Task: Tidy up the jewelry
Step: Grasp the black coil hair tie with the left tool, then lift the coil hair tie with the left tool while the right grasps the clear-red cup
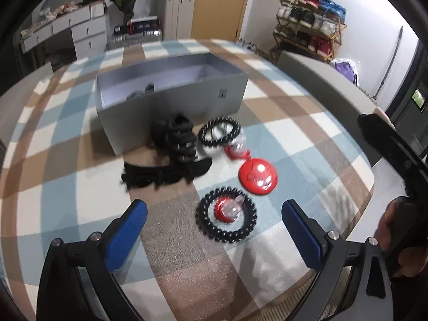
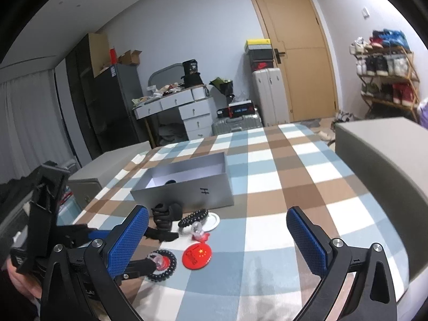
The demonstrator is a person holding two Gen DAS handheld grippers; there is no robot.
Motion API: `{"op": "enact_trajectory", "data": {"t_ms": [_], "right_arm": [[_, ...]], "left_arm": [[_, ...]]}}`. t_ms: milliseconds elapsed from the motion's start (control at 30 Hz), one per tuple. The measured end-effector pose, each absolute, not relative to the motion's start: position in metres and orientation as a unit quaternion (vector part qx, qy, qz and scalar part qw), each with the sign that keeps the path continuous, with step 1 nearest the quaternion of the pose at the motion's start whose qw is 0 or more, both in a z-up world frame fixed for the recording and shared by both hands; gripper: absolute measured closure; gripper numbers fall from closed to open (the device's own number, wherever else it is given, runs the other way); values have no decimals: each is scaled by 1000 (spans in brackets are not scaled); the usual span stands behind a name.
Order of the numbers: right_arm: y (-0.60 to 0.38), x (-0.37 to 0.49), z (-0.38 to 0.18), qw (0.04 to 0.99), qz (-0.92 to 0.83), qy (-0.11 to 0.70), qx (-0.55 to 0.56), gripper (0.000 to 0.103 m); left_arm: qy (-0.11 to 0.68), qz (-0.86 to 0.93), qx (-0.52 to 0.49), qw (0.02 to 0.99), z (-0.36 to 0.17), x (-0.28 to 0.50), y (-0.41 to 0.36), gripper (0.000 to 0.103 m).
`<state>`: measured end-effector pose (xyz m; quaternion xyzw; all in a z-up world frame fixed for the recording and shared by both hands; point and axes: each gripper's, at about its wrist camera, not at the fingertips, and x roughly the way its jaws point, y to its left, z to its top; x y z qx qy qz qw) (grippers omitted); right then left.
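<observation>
Left wrist view: the left gripper [image 1: 214, 215] tilts steeply down over the checked tablecloth [image 1: 294, 139], its blue pads spread wide with nothing between them. Just ahead lies a black beaded bracelet [image 1: 226, 215] ringed around a red-and-clear trinket [image 1: 230, 207]. Beyond it sit a round red badge [image 1: 258, 176], a second black bracelet [image 1: 220, 131] and a dark strappy piece [image 1: 176, 144], blurred, perhaps a cuff, against the open grey box [image 1: 174, 91].

Right wrist view: the right gripper [image 2: 218, 236] points shallowly downward, jaws spread wide and empty. The red badge [image 2: 197, 255] lies between its pads; the grey box [image 2: 184, 187] stands farther back.
</observation>
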<state>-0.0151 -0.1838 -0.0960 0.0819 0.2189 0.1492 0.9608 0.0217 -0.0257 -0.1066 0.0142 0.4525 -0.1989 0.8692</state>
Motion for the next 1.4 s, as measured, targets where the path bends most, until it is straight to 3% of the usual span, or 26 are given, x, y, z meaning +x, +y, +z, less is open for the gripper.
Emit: {"op": "enact_trajectory", "data": {"t_ms": [333,600,733,833,933,1400], "right_arm": [[-180,-14,-107,957,145,243,66,0],[-181,-15,-107,956,150,245,64,0],[-182,-16,-107,956,149,244,62,0],[-183,-16,-108,956,147,247,64,0],[-185,-16,-109,955,147,248,71,0],[-186,-16,-109,953,147,253,76,0]], "left_arm": [[464,-240,18,852,-115,15,-29,5],[453,-243,78,854,-120,15,-43,6],[442,-244,113,856,-118,12,-47,32],[440,-248,118,855,-118,13,-44,40],[440,-249,118,855,-117,12,-40,55],[438,-259,106,854,-104,11,-40,57]]}}
